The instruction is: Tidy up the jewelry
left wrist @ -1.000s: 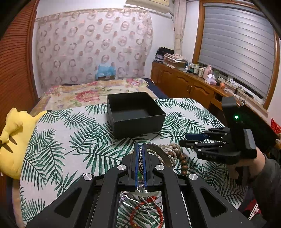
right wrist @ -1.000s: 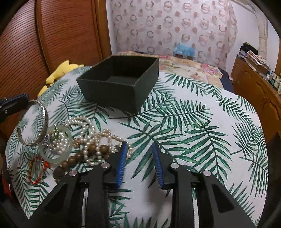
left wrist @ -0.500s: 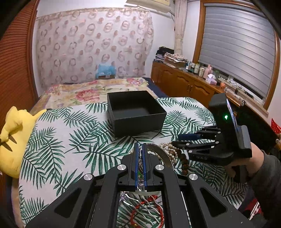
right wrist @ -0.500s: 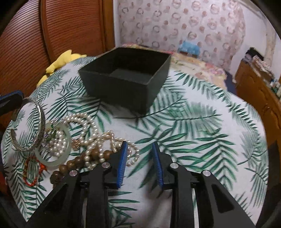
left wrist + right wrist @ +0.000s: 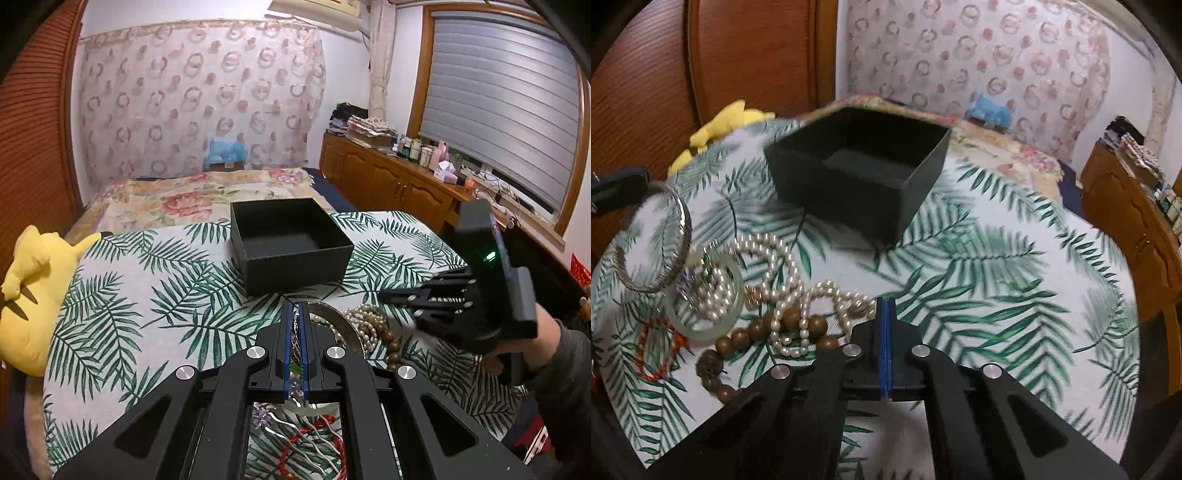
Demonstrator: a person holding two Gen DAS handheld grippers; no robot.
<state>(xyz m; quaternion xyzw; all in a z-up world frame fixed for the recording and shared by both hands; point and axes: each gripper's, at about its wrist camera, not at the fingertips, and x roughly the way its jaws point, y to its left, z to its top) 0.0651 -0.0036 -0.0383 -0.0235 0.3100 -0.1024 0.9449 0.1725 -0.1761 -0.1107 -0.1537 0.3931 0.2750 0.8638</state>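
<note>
An open black box point(image 5: 291, 243) stands mid-table and also shows in the right wrist view point(image 5: 860, 173). My left gripper point(image 5: 295, 314) is shut on a silver bangle point(image 5: 340, 325), held above the table; the bangle also shows in the right wrist view point(image 5: 657, 251). A jewelry pile lies in front of the box: pearl strands point(image 5: 783, 266), a pale jade bangle point(image 5: 705, 299), brown wooden beads point(image 5: 764, 332) and a red cord bracelet point(image 5: 657, 347). My right gripper point(image 5: 885, 306) is shut and empty, at the pile's right edge; it also shows in the left wrist view point(image 5: 391, 295).
The table wears a palm-leaf cloth point(image 5: 997, 258). A yellow plush toy point(image 5: 29, 295) lies at the left edge. A bed point(image 5: 184, 199) is behind, and a wooden cabinet point(image 5: 388, 184) runs along the right wall.
My right gripper has closed from open and moved forward toward the pile. My left gripper still holds the silver bangle, nearly still.
</note>
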